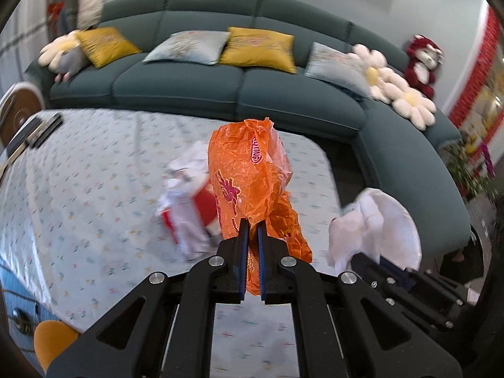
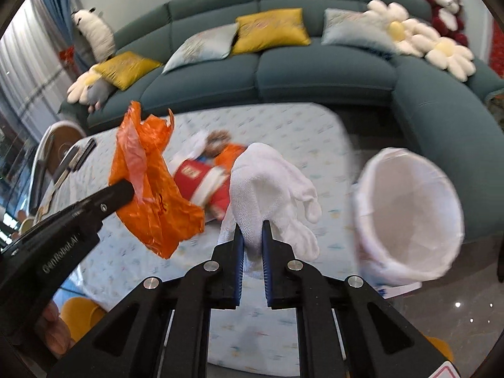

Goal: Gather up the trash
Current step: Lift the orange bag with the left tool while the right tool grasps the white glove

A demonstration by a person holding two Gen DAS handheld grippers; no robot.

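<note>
Left tool point(image 1: 251, 225) pinching orange bag point(image 1: 249, 170), right tool point(image 2: 253, 228) (glove point(image 2: 267, 176)) near bin rim point(image 2: 409, 154), seemingly.

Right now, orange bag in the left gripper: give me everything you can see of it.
The orange plastic bag is thin, crinkled, translucent film with red-pink print and a round logo. It is held up off the floral-clothed table, pinched at its lower part between the left gripper pads, which are closed on it. Most of it stands bunched above the fingers, and a tail hangs below. Only the gripper touches it. The right wrist view shows it crumpled, left of the white glove.
</note>
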